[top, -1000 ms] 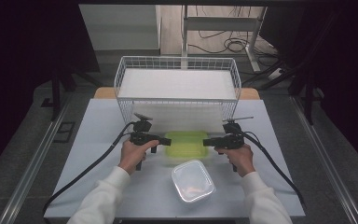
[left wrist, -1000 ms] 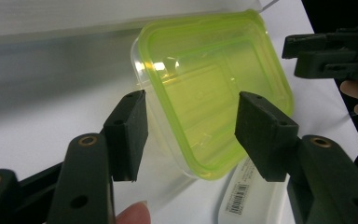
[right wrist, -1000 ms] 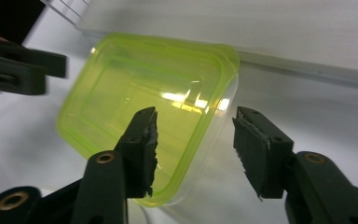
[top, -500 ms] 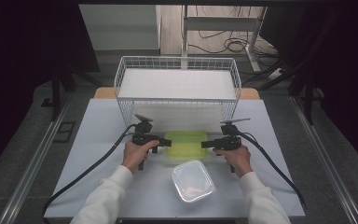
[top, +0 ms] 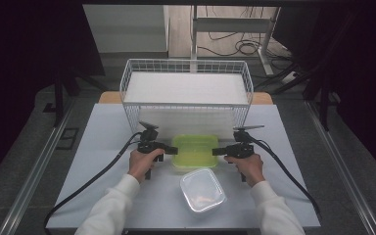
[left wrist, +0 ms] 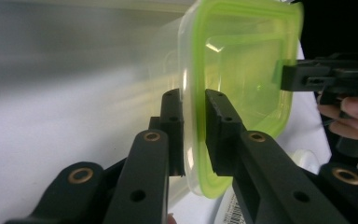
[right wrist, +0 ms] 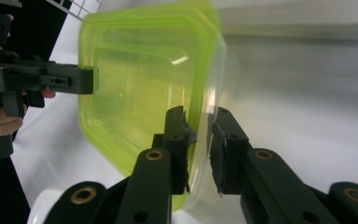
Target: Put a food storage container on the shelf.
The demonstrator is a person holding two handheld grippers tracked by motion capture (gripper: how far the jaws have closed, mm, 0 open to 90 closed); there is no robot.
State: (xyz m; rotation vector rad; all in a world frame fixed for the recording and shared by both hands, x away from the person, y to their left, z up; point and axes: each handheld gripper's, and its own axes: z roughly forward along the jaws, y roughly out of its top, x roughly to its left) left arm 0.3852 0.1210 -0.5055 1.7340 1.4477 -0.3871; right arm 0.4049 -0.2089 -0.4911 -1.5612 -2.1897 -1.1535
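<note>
A clear plastic box with a translucent green top (top: 194, 149) sits mid-table, just in front of the wire basket. My left gripper (top: 175, 151) is shut on its left rim, and my right gripper (top: 215, 151) is shut on its right rim. In the left gripper view the jaws (left wrist: 194, 112) stand either side of the green-edged rim (left wrist: 242, 60), with the other gripper (left wrist: 307, 77) at the far edge. The right gripper view has its jaws (right wrist: 199, 126) around the rim of the box (right wrist: 135, 79) and the left gripper (right wrist: 70, 79) opposite.
A clear plastic container (top: 202, 190) lies on the white table (top: 103, 147) just in front of the green box, between the person's forearms. A white wire basket (top: 186, 105) stands behind it at the table's back. Black cables trail off both grippers toward the front corners.
</note>
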